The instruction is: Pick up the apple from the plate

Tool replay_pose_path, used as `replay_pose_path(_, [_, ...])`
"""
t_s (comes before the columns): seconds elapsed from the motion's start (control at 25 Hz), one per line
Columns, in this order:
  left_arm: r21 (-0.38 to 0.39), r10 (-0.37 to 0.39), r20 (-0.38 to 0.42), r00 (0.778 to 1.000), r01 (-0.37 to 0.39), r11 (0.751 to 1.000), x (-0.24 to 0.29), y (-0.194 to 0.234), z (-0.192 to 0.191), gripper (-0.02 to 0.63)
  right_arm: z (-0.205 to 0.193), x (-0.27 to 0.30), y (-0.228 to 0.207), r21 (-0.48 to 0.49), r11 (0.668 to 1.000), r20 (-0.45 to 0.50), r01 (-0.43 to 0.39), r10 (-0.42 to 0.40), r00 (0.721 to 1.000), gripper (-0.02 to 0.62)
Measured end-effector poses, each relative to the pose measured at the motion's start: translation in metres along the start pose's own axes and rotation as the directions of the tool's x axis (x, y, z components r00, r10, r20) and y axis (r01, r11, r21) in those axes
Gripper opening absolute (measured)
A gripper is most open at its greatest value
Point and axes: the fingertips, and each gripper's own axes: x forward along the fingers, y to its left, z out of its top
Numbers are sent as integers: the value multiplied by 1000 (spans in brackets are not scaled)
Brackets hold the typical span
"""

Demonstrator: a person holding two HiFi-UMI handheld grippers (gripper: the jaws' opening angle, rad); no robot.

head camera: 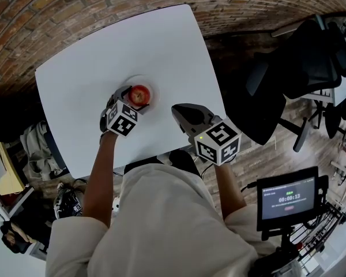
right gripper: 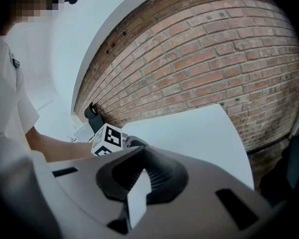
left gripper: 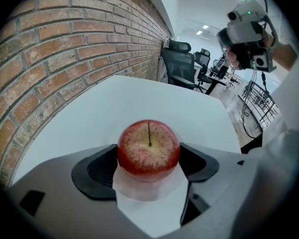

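**Left gripper (head camera: 129, 98) clamped on apple (head camera: 139, 95)**

Head view: apple at the plate (head camera: 154, 86) on white table (head camera: 161, 45); right gripper (head camera: 180, 112) well apart.
Left gripper view: jaws press both apple sides.
Right gripper view: jaws together, empty.
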Motion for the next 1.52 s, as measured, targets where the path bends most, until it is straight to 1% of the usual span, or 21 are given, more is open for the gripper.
replay_pose_path(0.44, [-22,2,1,1000,-2,1000,-2,0,-2,388,2,-2,-1,-1,1000,6,-1,1,1000,2])
replay_pose_path(0.92, [-25,13,15,1000,-13,1000,-11,-4,2,388,4,-8,2,-13,1000,22,-8,8,1000,2])
replay_pose_path(1.52, [-76,74,83,994,-68,995,-39,-13,6,387,8,-22,21,-67,997,36,-33,36,999,2])
